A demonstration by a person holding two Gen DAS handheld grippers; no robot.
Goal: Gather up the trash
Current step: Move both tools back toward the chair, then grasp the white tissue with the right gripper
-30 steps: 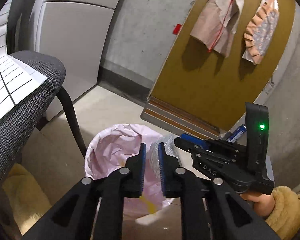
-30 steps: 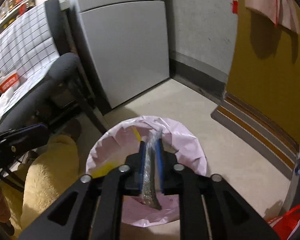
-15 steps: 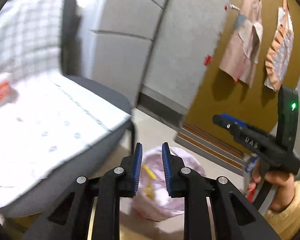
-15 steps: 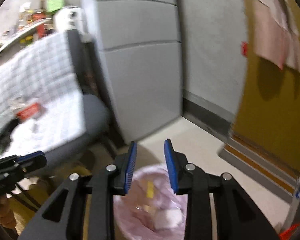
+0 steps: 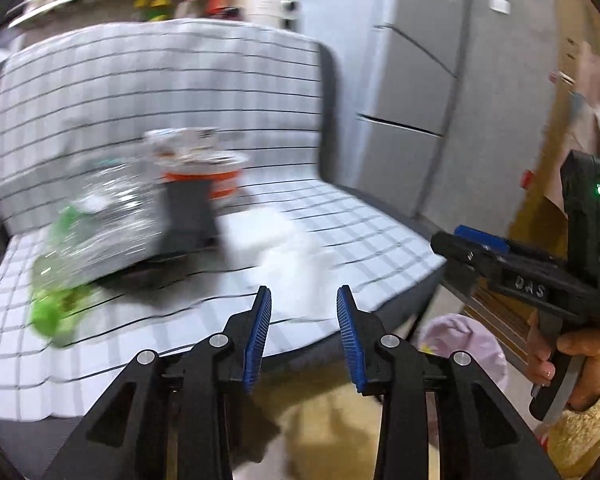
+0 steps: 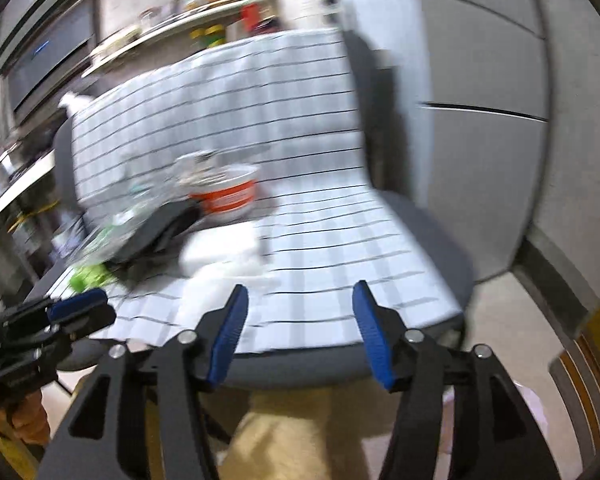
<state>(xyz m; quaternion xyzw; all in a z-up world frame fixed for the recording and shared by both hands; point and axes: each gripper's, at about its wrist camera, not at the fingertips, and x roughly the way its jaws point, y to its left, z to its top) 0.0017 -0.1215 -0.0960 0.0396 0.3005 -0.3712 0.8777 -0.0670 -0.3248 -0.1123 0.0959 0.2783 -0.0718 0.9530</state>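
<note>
Checked cloth on the chair (image 5: 380, 216) carries the trash (image 5: 244, 240) — both grippers, left (image 5: 304, 334) & right (image 6: 300, 334), empty w/ fingers opening — so pick one piece each, approach low.

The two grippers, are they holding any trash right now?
No. The left gripper and right gripper are both empty, jaws opening with nothing between them.
</note>
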